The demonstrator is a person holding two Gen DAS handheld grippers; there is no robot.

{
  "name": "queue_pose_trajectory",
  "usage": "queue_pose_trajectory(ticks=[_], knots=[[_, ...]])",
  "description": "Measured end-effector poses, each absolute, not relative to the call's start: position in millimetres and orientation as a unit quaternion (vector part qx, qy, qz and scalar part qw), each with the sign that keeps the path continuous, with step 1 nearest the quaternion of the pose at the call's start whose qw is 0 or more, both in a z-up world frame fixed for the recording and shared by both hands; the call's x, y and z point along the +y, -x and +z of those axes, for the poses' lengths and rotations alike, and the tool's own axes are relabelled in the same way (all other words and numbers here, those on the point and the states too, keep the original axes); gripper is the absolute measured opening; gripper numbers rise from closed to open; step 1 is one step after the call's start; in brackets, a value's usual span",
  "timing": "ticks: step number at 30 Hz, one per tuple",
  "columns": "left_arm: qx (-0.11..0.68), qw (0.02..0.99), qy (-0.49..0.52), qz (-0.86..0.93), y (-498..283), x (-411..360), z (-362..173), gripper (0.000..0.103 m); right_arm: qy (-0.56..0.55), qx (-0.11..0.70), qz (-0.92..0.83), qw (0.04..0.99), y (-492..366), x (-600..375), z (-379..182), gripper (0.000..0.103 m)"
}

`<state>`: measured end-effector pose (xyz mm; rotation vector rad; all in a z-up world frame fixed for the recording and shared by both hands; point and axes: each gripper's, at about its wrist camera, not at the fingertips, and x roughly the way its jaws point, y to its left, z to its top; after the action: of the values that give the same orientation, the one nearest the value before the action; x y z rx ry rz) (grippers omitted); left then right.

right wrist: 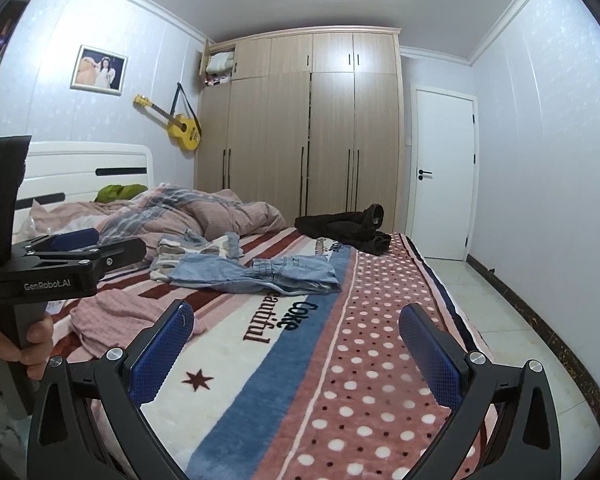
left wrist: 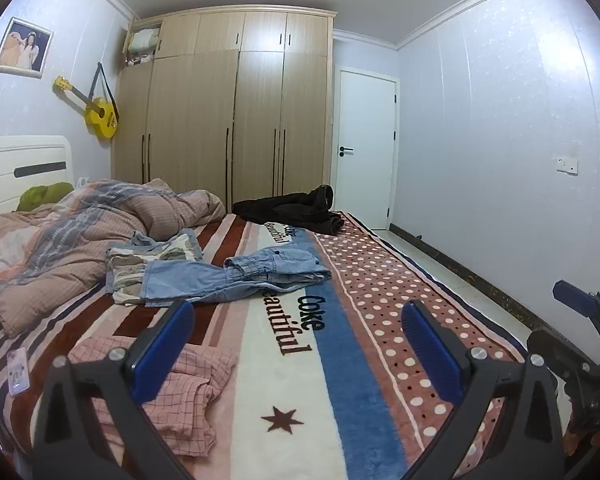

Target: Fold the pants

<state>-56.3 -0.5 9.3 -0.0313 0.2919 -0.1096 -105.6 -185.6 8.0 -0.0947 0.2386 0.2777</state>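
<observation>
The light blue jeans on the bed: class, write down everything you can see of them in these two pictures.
The light blue jeans are faded denim, unfolded and rumpled, lying flat across the striped blanket in the middle of the bed. An elasticated, gathered waistband shows near their middle, and one leg stretches toward the headboard side, its end resting on a camouflage-patterned garment. The other end bunches onto the blanket's blue stripe. Both tongs are open and well short of them; nothing grips them.

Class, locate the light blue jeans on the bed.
In both views the light blue jeans lie mid-bed, crumpled, beyond the open grippers, overlapping camouflage clothes on their left.
</observation>
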Motion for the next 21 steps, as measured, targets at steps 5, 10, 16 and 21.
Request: queue_pose_trajectory(ticks=[5,10,16,21], knots=[[0.142,0.988,0.014,-0.060,58.0,-3.7,10.8,0.102,0.046,0.119,0.137,0.982,106.5,-187.4,9.3,0.103],[0.140,0.988,0.012,-0.062,59.2,-5.3,11.9,0.102,0.046,0.117,0.136,0.983,107.6,-188.4,11.5,0.103],[0.141,0.988,0.013,-0.067,61.1,-5.8,11.5,0.102,0.043,0.117,0.135,0.983,108.5,-189.3,11.4,0.103],[0.140,0.988,0.010,-0.067,62.2,-6.5,11.1,0.102,0.042,0.116,0.136,0.983,108.9,-188.7,10.5,0.103]])
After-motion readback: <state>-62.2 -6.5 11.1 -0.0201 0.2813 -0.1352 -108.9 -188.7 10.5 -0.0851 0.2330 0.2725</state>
